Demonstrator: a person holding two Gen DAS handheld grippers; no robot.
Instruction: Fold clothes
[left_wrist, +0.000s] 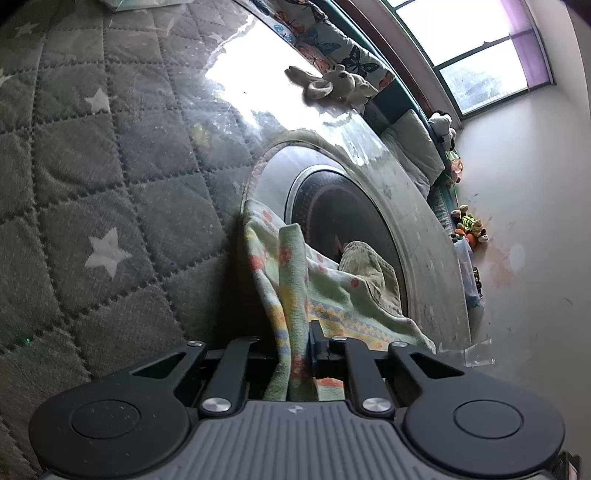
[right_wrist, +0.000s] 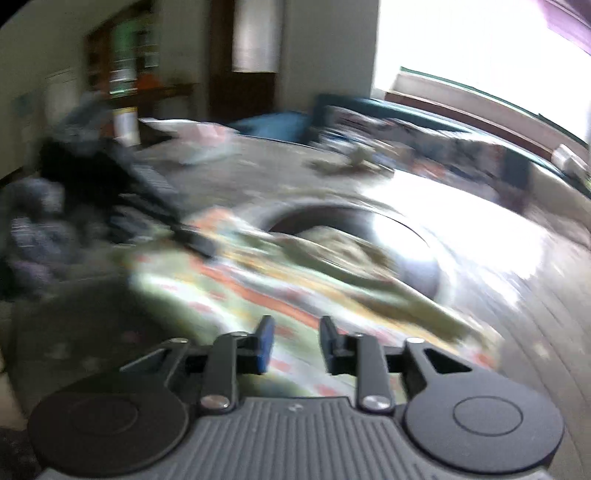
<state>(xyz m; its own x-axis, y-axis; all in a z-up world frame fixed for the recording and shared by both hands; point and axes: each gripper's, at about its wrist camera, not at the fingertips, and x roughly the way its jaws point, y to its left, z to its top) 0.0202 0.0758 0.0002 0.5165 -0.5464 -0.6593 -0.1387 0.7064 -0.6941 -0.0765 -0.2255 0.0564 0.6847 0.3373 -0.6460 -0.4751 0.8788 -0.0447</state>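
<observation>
Left wrist: close above the quilted bedcover, tilted down toward the window. Right wrist: blurred, a little farther back, slanting across the bed toward far furniture. Shared: patterned cloth and dark round object

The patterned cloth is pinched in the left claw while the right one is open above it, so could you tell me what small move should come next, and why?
Probably bring the right claw down onto a free edge of the cloth and close. The left claw already pinches a bunched fold, while the right one's jaws stand apart with nothing between them, so the cloth hangs from one point. A second grip would let it be spread for folding. The right view is blurred, so choosing the edge is uncertain.
</observation>
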